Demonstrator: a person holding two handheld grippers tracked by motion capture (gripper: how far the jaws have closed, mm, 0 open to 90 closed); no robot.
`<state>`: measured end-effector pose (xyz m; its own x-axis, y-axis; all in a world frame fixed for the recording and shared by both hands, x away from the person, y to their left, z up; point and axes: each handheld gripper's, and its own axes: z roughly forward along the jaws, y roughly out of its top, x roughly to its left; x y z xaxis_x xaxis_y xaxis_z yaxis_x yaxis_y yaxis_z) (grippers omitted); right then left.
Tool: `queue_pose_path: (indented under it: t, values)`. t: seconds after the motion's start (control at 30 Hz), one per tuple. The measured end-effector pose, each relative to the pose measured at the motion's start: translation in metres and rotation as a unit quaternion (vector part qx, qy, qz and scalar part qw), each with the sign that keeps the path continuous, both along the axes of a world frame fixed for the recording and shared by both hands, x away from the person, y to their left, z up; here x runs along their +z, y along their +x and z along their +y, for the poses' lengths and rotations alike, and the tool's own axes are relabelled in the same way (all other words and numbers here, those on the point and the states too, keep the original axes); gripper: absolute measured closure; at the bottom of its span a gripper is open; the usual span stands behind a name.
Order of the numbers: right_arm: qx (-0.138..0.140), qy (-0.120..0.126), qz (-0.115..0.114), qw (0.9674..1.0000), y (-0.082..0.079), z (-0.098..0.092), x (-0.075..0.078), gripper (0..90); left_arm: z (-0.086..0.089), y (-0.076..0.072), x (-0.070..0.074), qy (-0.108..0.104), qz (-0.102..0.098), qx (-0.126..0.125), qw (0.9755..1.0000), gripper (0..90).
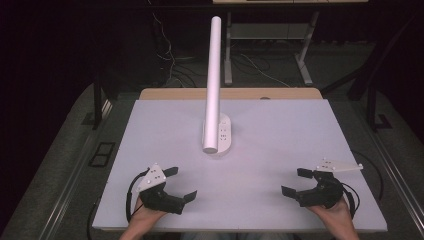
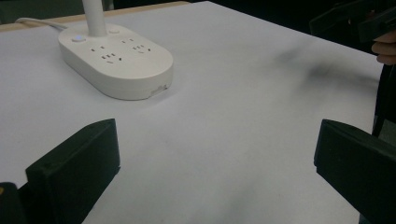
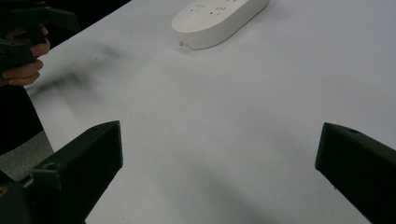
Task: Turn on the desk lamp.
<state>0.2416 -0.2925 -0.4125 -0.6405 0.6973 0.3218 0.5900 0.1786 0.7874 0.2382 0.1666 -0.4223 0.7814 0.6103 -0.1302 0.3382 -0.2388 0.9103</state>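
Observation:
A white oval power strip base with sockets lies at the middle of the white table top, and a tall white round post rises from it. In the left gripper view the base sits ahead to the left; in the right gripper view the base sits at the top. My left gripper rests low at the near left, jaws wide apart over bare table. My right gripper rests at the near right, also open with nothing between its jaws.
A wooden strip borders the table's far edge. Behind it stand metal desk legs and loose cables on a dark floor. A white cord leaves the base toward the far edge.

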Motion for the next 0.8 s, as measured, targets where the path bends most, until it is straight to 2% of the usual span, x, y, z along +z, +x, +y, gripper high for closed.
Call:
queue_pose_path:
  t: [0.27, 0.3, 0.8]
  values:
    - [0.004, -0.003, 0.002, 1.0, 0.004, 0.002, 0.0, 0.3, 0.001, -0.001, 0.0, -0.001, 0.0, 0.001, 1.0, 0.0]
    - [0.005, -0.004, 0.008, 0.9999, 0.004, 0.003, 0.001, 0.3, 0.001, -0.001, 0.0, -0.001, 0.0, 0.0, 1.0, 0.0]
    - [0.018, -0.018, 0.01, 0.9996, 0.016, 0.009, 0.013, 0.3, 0.002, -0.002, 0.0, -0.002, 0.001, 0.006, 1.0, 0.0]
